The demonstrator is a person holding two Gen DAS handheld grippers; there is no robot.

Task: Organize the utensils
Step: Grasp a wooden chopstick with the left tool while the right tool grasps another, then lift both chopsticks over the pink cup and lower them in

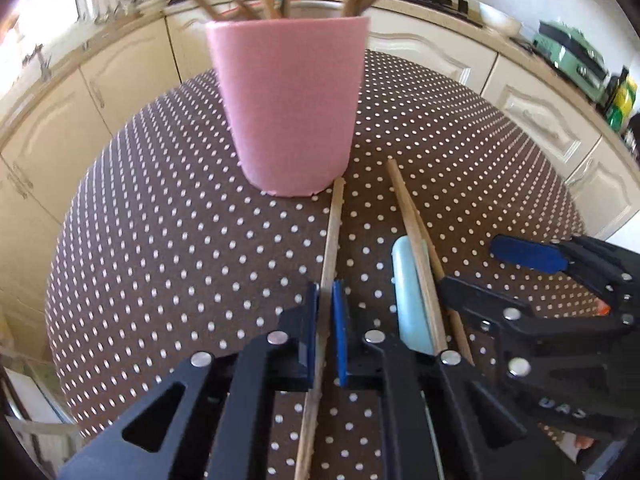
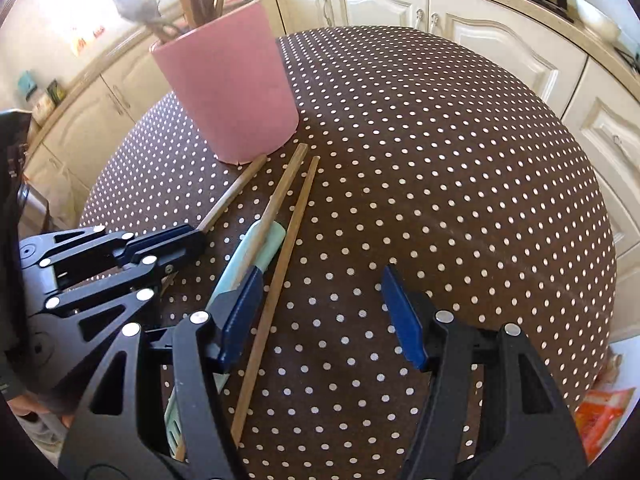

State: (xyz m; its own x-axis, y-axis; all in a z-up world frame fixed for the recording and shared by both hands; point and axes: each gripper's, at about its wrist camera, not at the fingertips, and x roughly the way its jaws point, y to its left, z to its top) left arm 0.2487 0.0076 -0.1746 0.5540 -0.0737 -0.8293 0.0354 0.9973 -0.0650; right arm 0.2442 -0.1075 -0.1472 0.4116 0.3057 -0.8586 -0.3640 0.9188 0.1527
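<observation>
A pink cup (image 1: 288,108) stands on the dotted table and holds several wooden sticks. My left gripper (image 1: 326,292) is shut on a wooden stick (image 1: 334,220) that lies with its far end by the cup's base. The right wrist view shows the same gripper (image 2: 196,236) closed on that stick (image 2: 236,192). Two wooden chopsticks (image 2: 294,216) lie beside it, one across a light-blue utensil (image 2: 276,240). My right gripper (image 2: 322,276) is open above them. The nearer chopstick runs between its fingers, close to the left pad, untouched. The right gripper (image 1: 480,272) also shows low right in the left wrist view.
A brown tablecloth with white dots (image 2: 440,160) covers the round table. Cream kitchen cabinets (image 1: 532,108) and a countertop ring the table. A green appliance (image 1: 568,52) sits on the counter. An orange packet (image 2: 600,412) lies beyond the table's edge at lower right.
</observation>
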